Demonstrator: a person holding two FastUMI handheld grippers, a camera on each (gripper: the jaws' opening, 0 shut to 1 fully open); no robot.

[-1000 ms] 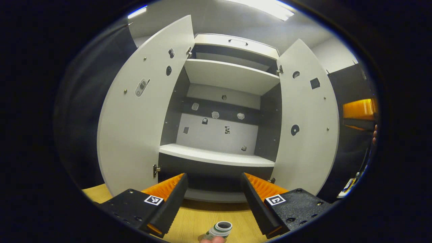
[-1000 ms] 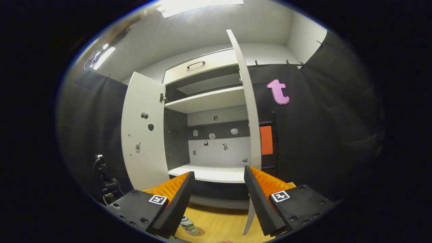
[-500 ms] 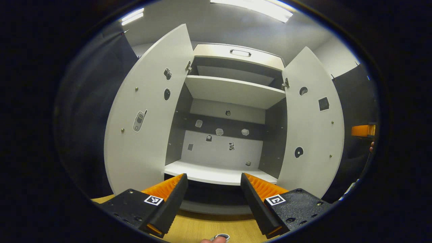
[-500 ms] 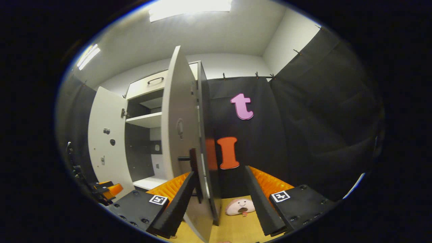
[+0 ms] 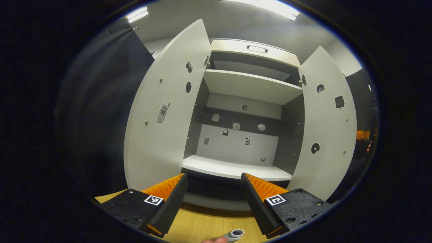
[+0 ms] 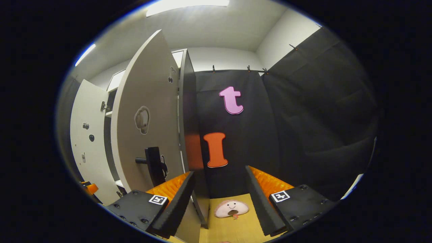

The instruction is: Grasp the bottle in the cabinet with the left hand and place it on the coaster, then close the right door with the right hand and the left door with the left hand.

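Both grippers, left gripper [image 5: 213,195] and right gripper [image 6: 218,199], gape released before the open white wooden cabinet [image 5: 251,87]; small white-capped bottle [image 5: 235,234] stands at the bench's near edge

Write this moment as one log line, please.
bottle: on table | both doors open | left gripper: open | right gripper: open, behind right door

Both white cabinet doors [image 5: 162,114] stand open; bottle [image 5: 234,234] on table.

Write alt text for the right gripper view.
The open right gripper faces the outer side of the cabinet's open right door, whose dark handle sits just left of its fingers. Beyond lies a small smiling plush toy on the wooden tabletop.
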